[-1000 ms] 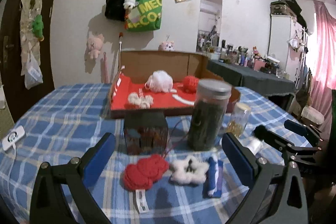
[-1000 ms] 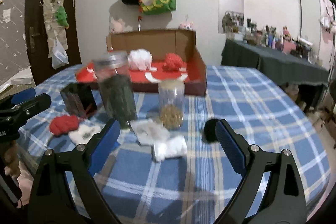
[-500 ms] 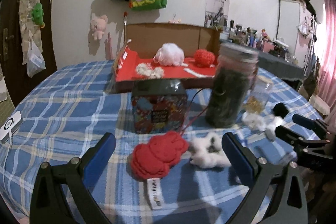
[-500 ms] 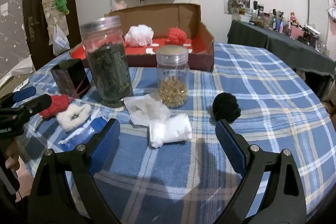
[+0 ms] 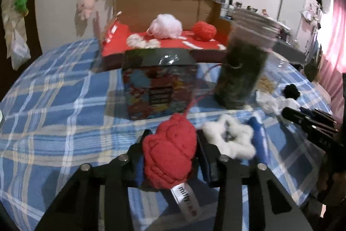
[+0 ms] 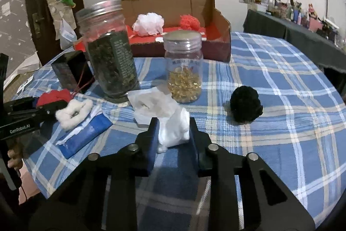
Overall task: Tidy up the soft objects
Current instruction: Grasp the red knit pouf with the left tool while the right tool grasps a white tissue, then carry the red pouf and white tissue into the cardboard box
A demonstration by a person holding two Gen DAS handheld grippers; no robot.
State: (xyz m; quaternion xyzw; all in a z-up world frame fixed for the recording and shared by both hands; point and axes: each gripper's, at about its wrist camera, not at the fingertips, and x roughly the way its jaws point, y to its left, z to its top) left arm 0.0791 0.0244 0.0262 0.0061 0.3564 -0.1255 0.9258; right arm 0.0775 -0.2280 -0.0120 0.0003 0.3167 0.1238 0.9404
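Observation:
My left gripper (image 5: 173,135) is low over the blue plaid table, its jaws closing with a red knitted piece (image 5: 170,153) squeezed between the pads; a white label hangs from the piece. My right gripper (image 6: 173,125) is shut on a soft white wad (image 6: 175,129) that rests on the cloth. A white fluffy piece (image 5: 229,140) lies just right of the red one, beside a blue pack (image 6: 86,135). A black pompom (image 6: 245,104) sits to the right of the right gripper. The cardboard box (image 5: 164,3) with a red floor holds a white puff (image 5: 166,26) and a red ball (image 5: 204,29).
A patterned tin (image 5: 160,90), a tall jar of dark leaves (image 6: 110,57) and a small jar of golden capsules (image 6: 183,70) stand between the grippers and the box. Crumpled white paper (image 6: 151,103) lies by the jars. The table edge runs close on the left.
Both grippers dropped toward the table and moved forward. Their jaws went from wide open to closed, the left around the red knitted piece, the right on the white wad.

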